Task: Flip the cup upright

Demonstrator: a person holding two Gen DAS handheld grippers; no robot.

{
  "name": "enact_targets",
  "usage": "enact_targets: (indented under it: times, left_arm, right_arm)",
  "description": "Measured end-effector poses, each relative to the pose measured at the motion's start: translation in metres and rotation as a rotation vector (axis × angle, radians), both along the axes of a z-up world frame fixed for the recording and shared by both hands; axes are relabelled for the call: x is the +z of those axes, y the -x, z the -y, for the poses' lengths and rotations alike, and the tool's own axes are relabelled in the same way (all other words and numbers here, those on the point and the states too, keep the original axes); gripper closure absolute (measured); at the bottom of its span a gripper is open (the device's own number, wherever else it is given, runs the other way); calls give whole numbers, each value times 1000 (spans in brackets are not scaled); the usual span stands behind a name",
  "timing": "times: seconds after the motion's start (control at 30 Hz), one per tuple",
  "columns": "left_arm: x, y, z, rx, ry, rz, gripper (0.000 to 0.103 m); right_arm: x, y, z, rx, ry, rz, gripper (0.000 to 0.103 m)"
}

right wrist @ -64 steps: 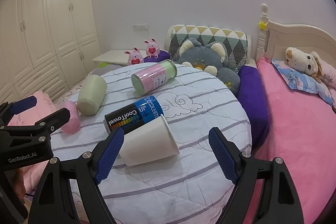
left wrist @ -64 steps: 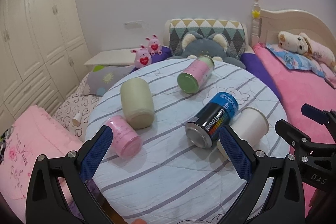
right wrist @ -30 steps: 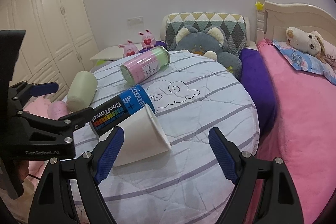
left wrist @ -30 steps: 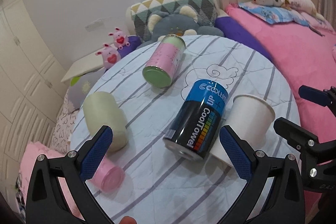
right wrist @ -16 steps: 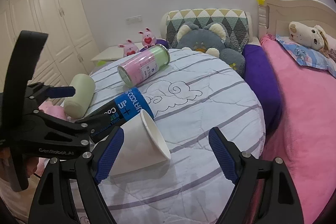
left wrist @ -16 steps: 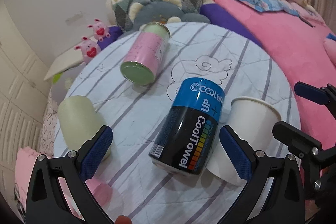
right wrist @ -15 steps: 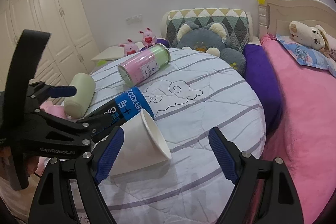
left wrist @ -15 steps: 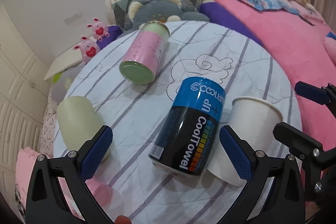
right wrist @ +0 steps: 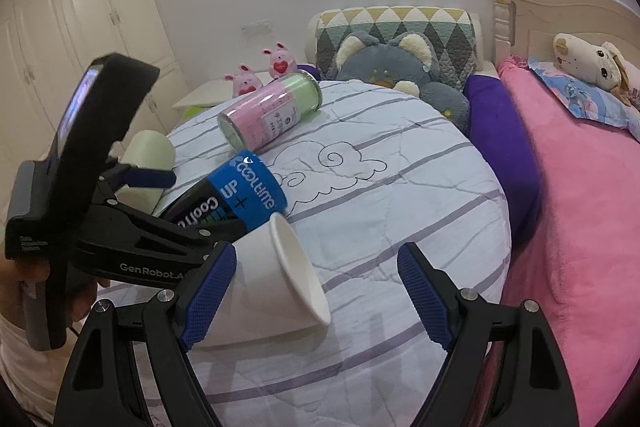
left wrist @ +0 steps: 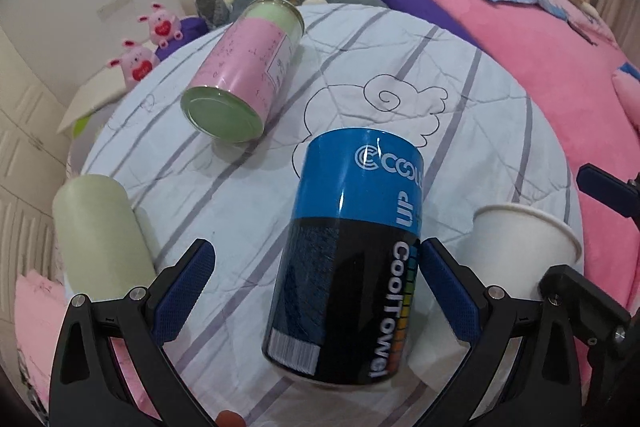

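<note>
The white paper cup lies on its side on the round table, which has a striped cloth. Its open mouth points to the right in the right wrist view, and its body touches the blue and black can that also lies on its side.

The right claw is wide open. Its left finger is just beside the body of the cup, and the cup mouth lies between the two fingers; I cannot tell if the finger touches the cup. The right finger is well apart from it.

The left claw is also wide open, and it holds nothing. The blue and black can lies between its fingers, with the right finger just beside the can. In this view the white paper cup is to the right of that finger.

Further back on the table a pink and green tin lies on its side. A pale green cup lies at the left edge of the table. Behind the table there is a grey plush toy, and a bed with a pink blanket is on the right.
</note>
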State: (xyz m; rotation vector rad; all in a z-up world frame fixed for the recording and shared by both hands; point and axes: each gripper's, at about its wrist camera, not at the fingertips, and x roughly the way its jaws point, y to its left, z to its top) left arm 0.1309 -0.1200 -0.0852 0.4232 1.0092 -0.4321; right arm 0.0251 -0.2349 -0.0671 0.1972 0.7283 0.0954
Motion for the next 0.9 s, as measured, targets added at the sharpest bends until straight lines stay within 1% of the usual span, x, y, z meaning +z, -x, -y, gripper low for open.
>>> enact_targets:
  times: [0.07, 0.1, 0.13, 0.17, 0.2, 0.23, 0.43, 0.53, 0.6, 0.73, 0.9]
  left_arm:
    - [-1, -1, -2, 11, 22, -8, 2]
    - [-2, -3, -4, 20, 42, -22, 6]
    - [-3, -4, -5, 24, 66, -39, 16]
    - [-3, -6, -7, 29, 87, -56, 22]
    - [-5, -8, -10, 42, 114, -87, 31]
    - [-6, -10, -11, 55, 127, -98, 33]
    - [-6, -11, -19, 123, 138, -73, 34]
    - [-5, -8, -25, 187, 110, -30, 34]
    - [-4, -4, -31, 243, 75, 11, 34]
    - [-3, 4, -45, 324, 70, 46, 34]
    - [-6, 8, -60, 384, 80, 38, 34]
  right_arm:
    - [-1, -1, 1, 1, -4, -4, 19]
    - [-1, -2, 1, 2, -4, -6, 19]
    - [-1, -2, 1, 3, -6, -7, 19]
    - [-2, -3, 1, 6, -10, -10, 19]
    - [-2, -3, 1, 9, -12, -10, 19]
    - [-2, -2, 1, 9, -10, -10, 19]
    - [-4, -2, 0, 17, -8, -12, 19]
    - [-4, -1, 0, 18, -7, -11, 19]
    - [-3, -2, 1, 23, -10, -8, 19]
    - [-4, -3, -4, 34, -3, -7, 19]
    - [-4, -6, -12, 54, 14, -8, 19]
